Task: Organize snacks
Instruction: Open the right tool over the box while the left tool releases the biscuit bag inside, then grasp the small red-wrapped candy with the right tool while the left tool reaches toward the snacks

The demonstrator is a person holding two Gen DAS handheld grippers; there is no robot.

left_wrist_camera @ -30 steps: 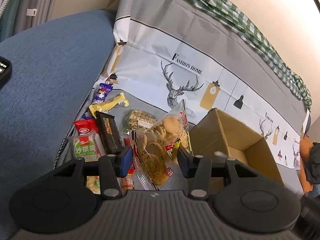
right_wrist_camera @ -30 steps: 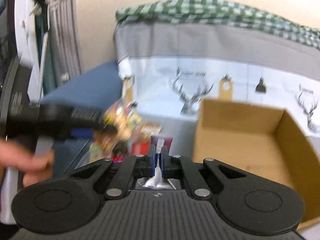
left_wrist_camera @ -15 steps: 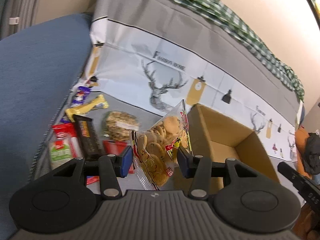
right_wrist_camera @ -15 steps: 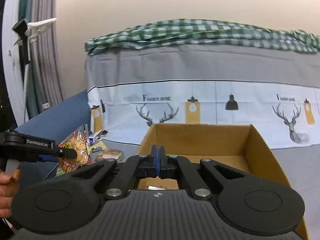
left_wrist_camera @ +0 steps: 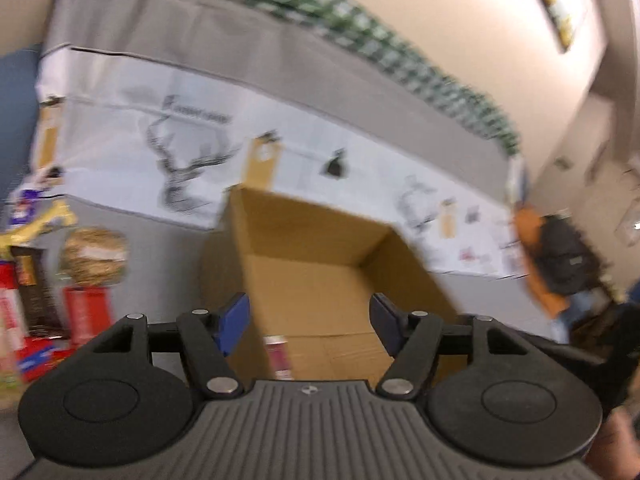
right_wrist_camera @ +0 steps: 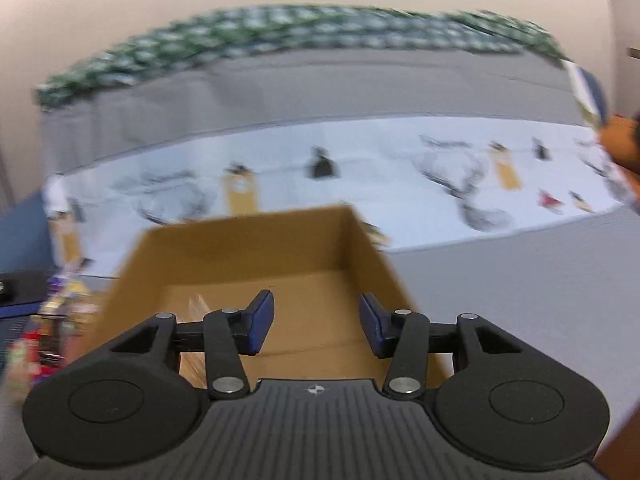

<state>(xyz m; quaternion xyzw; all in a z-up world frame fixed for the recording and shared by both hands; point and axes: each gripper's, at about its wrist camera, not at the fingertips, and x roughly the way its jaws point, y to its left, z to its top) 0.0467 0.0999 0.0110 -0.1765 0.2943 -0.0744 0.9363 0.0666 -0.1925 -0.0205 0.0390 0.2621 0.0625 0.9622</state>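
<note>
Hovering over the open brown cardboard box (left_wrist_camera: 320, 272), both the left tongs (left_wrist_camera: 308, 320) and the right tongs (right_wrist_camera: 316, 326) are spread and empty. A small reddish packet (left_wrist_camera: 277, 354) lies inside the box. Most of the job looks undone: the heap of loose wrapped snacks (left_wrist_camera: 52, 280) sits outside, left of the box.

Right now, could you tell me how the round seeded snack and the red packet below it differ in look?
The round seeded snack is a tan, speckled disc; the red packet is a flat, plain red rectangle. The round seeded snack lies farther from the camera than the red packet. Both lie left of the cardboard box.
</note>
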